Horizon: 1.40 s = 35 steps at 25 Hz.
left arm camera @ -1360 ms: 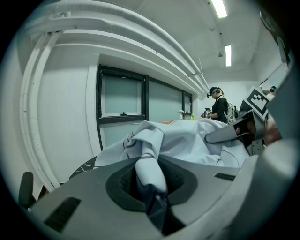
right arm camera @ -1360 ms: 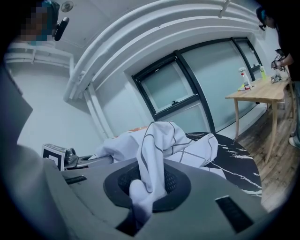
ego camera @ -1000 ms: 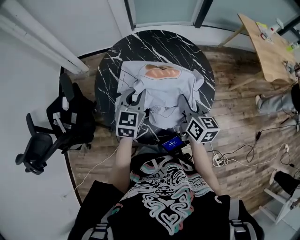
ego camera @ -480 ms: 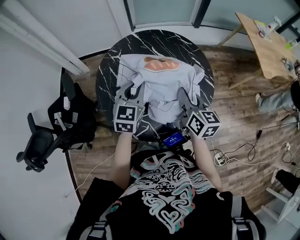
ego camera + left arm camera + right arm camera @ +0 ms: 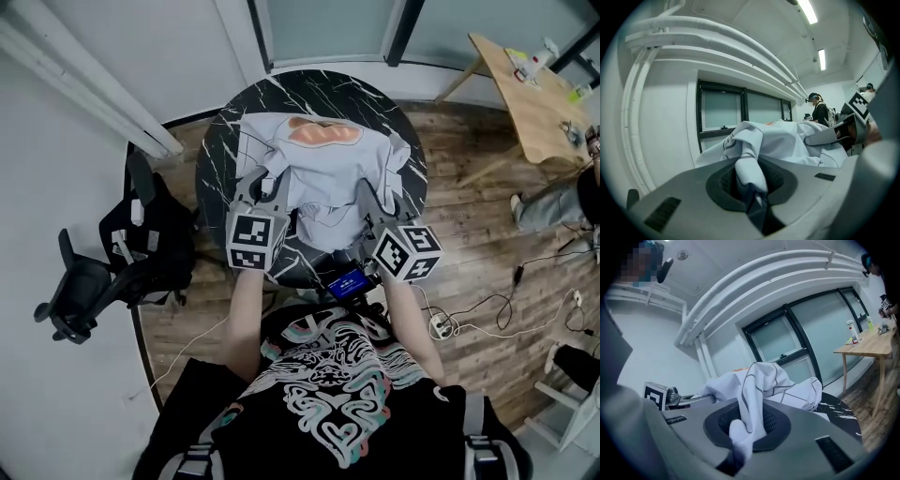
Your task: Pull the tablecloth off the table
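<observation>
Jaws on both sides are closed almost flat on fabric: the left gripper (image 5: pixel 752 190) clamps a twisted fold of the tablecloth (image 5: pixel 323 173) between its pads, and the right gripper (image 5: pixel 745 427) has a matching fold caught the same way. Over the past second both grippers have come up above the near rim of the bench (image 5: pixel 309 94), and the cloth's near edge has risen with them, so it now hangs in two peaks above that rim and no longer lies flat. The rest of the pale cloth, with its orange patch (image 5: pixel 323 131) toward the far side of the bench, is crumpled but still resting on the dark marbled top, while the bench's far rim is bare. Judging from this, the lift has freed the near edge and taken up slack, yet the cloth has not started to leave the bench; a pull back past the near rim is probably what remains
</observation>
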Tool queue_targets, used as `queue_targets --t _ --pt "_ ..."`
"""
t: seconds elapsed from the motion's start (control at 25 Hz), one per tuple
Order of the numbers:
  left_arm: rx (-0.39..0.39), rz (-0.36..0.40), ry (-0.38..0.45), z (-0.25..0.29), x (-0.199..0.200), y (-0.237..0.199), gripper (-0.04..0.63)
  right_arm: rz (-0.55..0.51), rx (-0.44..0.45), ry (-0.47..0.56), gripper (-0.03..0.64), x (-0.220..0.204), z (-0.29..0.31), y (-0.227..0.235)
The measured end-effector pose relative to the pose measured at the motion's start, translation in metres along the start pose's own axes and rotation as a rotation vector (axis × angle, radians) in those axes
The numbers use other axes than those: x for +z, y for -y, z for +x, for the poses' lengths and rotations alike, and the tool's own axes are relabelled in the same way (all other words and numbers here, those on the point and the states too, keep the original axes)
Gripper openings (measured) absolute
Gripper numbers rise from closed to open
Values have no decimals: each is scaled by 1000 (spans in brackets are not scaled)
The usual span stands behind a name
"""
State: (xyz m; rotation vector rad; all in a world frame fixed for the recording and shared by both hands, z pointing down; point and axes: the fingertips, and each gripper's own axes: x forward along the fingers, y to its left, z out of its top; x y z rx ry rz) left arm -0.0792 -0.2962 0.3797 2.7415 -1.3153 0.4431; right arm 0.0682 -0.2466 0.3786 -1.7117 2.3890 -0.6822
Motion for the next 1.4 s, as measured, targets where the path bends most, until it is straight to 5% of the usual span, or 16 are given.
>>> queue_targets --t 1.4 --pt "-22 15 28 -8 11 8 51 -38 -4 33 32 11 -14 -8"
